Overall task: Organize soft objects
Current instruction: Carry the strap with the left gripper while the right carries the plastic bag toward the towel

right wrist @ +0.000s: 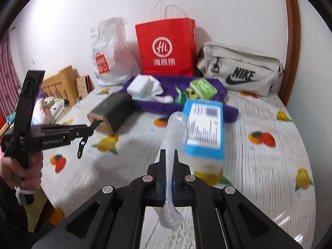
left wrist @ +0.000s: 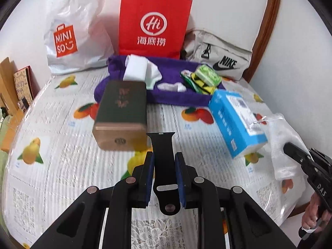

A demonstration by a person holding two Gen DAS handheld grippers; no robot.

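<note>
Left gripper (left wrist: 164, 161) clamped on black watch strap (left wrist: 162, 147); right gripper (right wrist: 168, 155) pinched tight on white foam net sleeve (right wrist: 176, 130), both above fruit-print table (left wrist: 62, 137). Behind: purple cloth (left wrist: 166, 97) bearing white sponges (left wrist: 134, 68) and green packets (left wrist: 207, 76); red paper bag (left wrist: 153, 25), contents hidden. Grippers angled downward.

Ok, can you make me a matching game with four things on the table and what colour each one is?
Things:
1. paper bag with handles
2. watch strap in the left gripper
3. cloth under the small packets
4. tall box lying near the right gripper

Colours:
A. purple
B. blue and white
C. red
D. black

Pairs: 1-C, 2-D, 3-A, 4-B
</note>
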